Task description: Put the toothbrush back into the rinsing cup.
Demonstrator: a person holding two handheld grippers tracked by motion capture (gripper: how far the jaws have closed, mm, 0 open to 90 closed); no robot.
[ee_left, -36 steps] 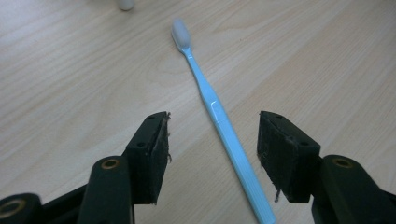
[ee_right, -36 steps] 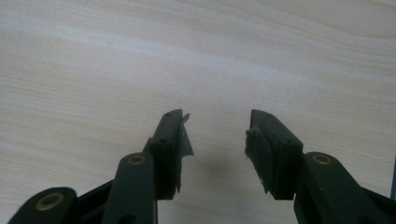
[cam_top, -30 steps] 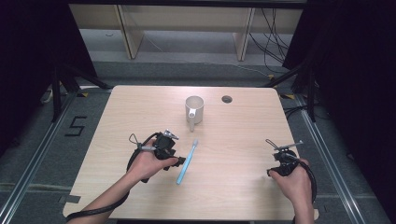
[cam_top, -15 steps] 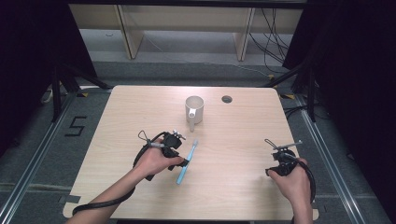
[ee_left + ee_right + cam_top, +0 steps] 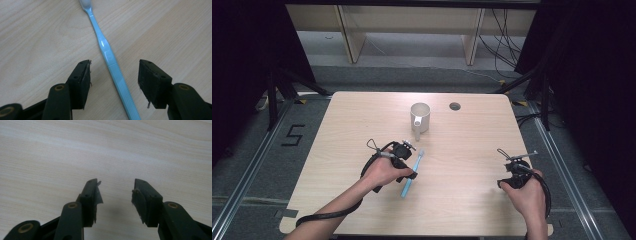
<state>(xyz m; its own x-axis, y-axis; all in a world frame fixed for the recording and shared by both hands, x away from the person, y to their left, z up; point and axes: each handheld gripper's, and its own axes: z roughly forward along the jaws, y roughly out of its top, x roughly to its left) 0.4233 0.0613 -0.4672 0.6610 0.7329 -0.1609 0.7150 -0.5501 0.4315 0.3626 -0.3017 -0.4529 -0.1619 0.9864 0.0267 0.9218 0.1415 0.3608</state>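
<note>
A light blue toothbrush (image 5: 412, 173) lies flat on the wooden table (image 5: 472, 150), its white bristle end toward the mug. My left gripper (image 5: 411, 169) hangs low over it, jaws wide open. In the left gripper view the blue toothbrush handle (image 5: 113, 68) runs up between the two pads without touching either; the left gripper (image 5: 114, 73) straddles it. A white mug (image 5: 420, 117) stands upright behind, handle toward me. My right gripper (image 5: 506, 181) rests at the table's right side, and in its own view the right gripper (image 5: 115, 192) is open over bare wood.
A round cable hole (image 5: 455, 106) sits in the table top to the right of the mug. Dark floor and rails surround the table; shelving legs stand beyond the far edge.
My left gripper has slid to the right, from beside the toothbrush to over its handle. The right hand, the mug and the toothbrush have stayed put.
</note>
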